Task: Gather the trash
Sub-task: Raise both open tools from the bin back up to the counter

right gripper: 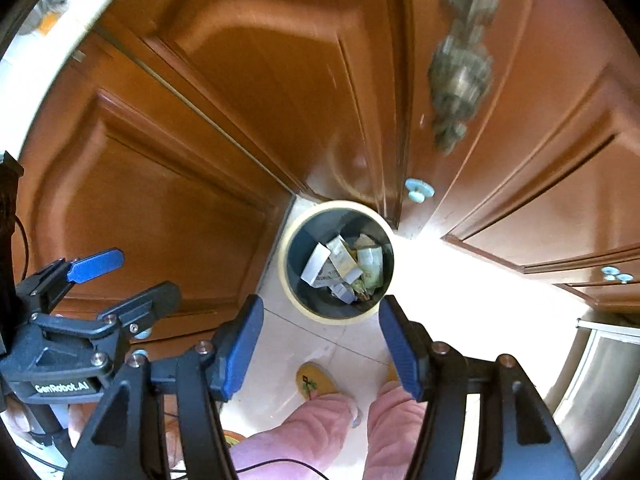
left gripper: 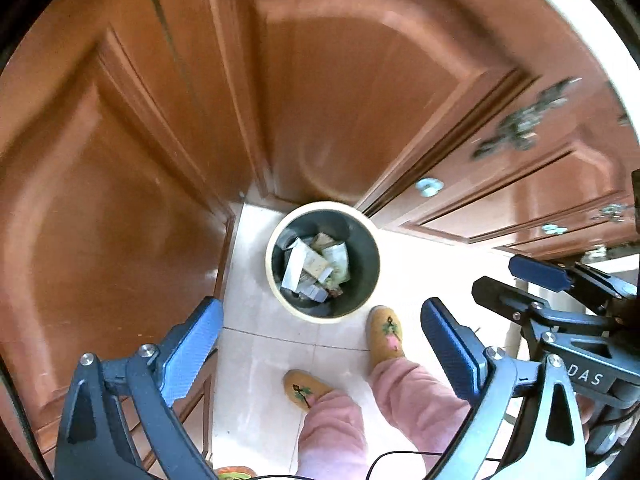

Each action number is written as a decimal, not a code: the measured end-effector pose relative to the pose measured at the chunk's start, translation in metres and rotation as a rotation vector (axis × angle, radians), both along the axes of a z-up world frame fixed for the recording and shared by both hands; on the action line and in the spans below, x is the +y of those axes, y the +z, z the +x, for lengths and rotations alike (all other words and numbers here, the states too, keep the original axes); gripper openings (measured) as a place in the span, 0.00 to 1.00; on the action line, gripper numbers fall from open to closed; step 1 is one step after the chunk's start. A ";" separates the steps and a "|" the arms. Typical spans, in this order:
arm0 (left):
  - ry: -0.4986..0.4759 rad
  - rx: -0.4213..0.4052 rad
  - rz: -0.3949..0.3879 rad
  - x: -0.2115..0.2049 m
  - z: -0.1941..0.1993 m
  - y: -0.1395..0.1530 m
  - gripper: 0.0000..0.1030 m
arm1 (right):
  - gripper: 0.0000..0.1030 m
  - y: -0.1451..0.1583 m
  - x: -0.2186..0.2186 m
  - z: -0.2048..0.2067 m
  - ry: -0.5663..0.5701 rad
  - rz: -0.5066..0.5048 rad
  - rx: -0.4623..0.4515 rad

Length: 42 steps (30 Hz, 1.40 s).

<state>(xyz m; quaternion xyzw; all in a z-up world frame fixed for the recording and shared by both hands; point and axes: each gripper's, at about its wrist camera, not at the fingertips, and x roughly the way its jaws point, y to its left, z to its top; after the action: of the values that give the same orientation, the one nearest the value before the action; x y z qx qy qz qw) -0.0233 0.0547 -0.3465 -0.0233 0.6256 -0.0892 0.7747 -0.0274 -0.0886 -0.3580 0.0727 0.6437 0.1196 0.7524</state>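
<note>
A round bin with a cream rim (left gripper: 276, 280) (right gripper: 285, 280) stands on the pale tiled floor in a corner of wooden cabinets. Crumpled paper and wrappers (left gripper: 316, 266) (right gripper: 344, 266) lie inside its dark interior. My left gripper (left gripper: 320, 344) hangs high above the floor, pointing down, open, with nothing between its blue pads. It also appears at the left edge of the right wrist view (right gripper: 136, 276). My right gripper (right gripper: 320, 336) is open and empty too, just above the bin in its own view, and shows at the right of the left wrist view (left gripper: 516, 280).
Glossy brown cabinet doors (left gripper: 340, 92) (right gripper: 160, 208) with pale blue knobs (right gripper: 419, 190) close in the corner behind the bin. A person's feet in yellow slippers (left gripper: 386, 334) and pink trousers (right gripper: 316, 436) stand on the tiles in front of it. A metal appliance (right gripper: 600, 392) sits at lower right.
</note>
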 end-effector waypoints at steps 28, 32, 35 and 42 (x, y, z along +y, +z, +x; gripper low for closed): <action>-0.181 -0.290 -0.035 -0.004 -0.050 0.242 0.95 | 0.59 0.230 -0.014 -0.050 -0.126 0.043 -0.298; -0.201 -0.336 -0.048 -0.006 -0.049 0.266 0.95 | 0.59 0.254 -0.014 -0.047 -0.150 0.031 -0.365; -0.191 -0.359 -0.074 -0.004 -0.047 0.289 0.95 | 0.59 0.272 -0.019 -0.044 -0.165 0.029 -0.411; -0.109 -0.441 -0.130 0.008 -0.040 0.344 0.95 | 0.59 0.317 -0.029 -0.030 -0.189 0.046 -0.501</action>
<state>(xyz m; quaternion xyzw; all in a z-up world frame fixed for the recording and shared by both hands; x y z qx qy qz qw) -0.0637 0.0632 -0.0026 -0.0194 0.4345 -0.1741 0.8835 -0.0578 -0.1178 -0.0413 0.1179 0.4247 0.0776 0.8942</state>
